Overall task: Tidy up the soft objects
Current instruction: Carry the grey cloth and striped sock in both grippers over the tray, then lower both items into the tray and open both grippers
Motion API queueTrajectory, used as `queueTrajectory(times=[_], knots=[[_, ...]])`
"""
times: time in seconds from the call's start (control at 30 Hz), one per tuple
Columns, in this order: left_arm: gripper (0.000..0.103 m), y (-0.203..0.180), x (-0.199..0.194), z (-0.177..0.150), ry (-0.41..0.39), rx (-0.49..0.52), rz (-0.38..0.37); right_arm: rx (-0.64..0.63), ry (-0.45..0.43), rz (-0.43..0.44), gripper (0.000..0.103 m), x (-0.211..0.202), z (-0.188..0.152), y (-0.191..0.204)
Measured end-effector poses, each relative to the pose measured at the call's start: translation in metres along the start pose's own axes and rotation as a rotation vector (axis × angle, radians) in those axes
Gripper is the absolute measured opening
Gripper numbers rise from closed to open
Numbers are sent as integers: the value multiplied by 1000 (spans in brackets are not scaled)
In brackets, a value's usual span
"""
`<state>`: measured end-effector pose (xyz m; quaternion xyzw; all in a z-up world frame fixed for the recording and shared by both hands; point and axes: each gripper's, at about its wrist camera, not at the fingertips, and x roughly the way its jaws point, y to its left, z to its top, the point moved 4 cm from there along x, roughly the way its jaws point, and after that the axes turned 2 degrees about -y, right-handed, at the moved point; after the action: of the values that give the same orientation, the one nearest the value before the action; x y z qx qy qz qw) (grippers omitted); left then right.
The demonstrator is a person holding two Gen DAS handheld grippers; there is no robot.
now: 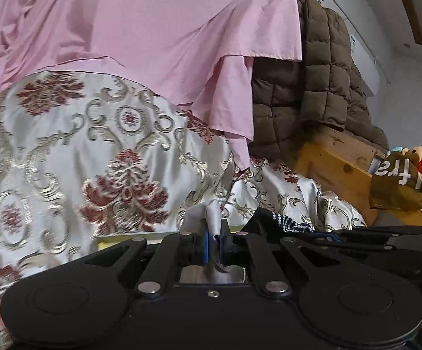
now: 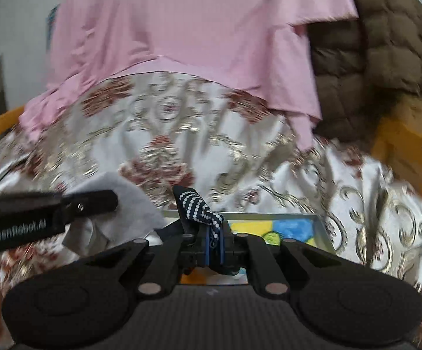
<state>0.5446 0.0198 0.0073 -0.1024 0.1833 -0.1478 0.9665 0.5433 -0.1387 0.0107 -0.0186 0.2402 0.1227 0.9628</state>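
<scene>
Satin with a bright sheen fills the near and middle ground of both views: a white bedspread (image 1: 100,151) woven with dark red flower clusters and pale gold scrolls, lying in soft rounded folds. Over its far part hangs a pink sheet (image 1: 141,29), matte and thin, its hem falling in loose pleats toward the right. To the right of the pink cloth sits a brown quilted jacket (image 1: 313,87), puffy and stitched in squares, resting against a yellow wooden frame (image 1: 333,169).

Seen from the left wrist, the left hand-held gripper (image 1: 214,246) has its blue-padded jaws closed narrowly on a white cloth (image 1: 213,215), a thin smooth fabric that stands up in a creased peak between the pads.

Seen from the right wrist, the right hand-held gripper (image 2: 215,237) is likewise pinched shut, holding a navy dotted cloth (image 2: 195,204); rows of white dots run in stripes across its twisted, rope-like fold, which rises left and away from the pads. Just beyond these jaws lies a flat tray (image 2: 323,233) with a grey rim and a painted yellow, blue and green picture inside. The left tool's black arm reaches in from the left edge of this view, above the white cloth.
</scene>
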Motion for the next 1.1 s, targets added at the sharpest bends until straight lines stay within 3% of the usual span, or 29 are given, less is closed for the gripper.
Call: queueTrajectory(times=[0.27, 0.6, 0.77, 0.87, 0.97, 1.1], knots=[[7, -12, 39, -31, 53, -9, 0, 129, 45, -47, 7, 20, -28, -45], [8, -23, 50, -60, 110, 27, -8, 117, 56, -33, 11, 17, -47, -44], [16, -24, 51, -63, 134, 29, 15, 134, 57, -37, 14, 13, -49, -47], [21, -26, 49, -63, 137, 28, 23, 129, 57, -32, 17, 10, -51, -46], [30, -28, 46, -63, 136, 35, 30, 131, 52, -31, 26, 6, -52, -46], [33, -31, 41, -64, 143, 45, 44, 142, 48, -23, 38, 1, -53, -47]])
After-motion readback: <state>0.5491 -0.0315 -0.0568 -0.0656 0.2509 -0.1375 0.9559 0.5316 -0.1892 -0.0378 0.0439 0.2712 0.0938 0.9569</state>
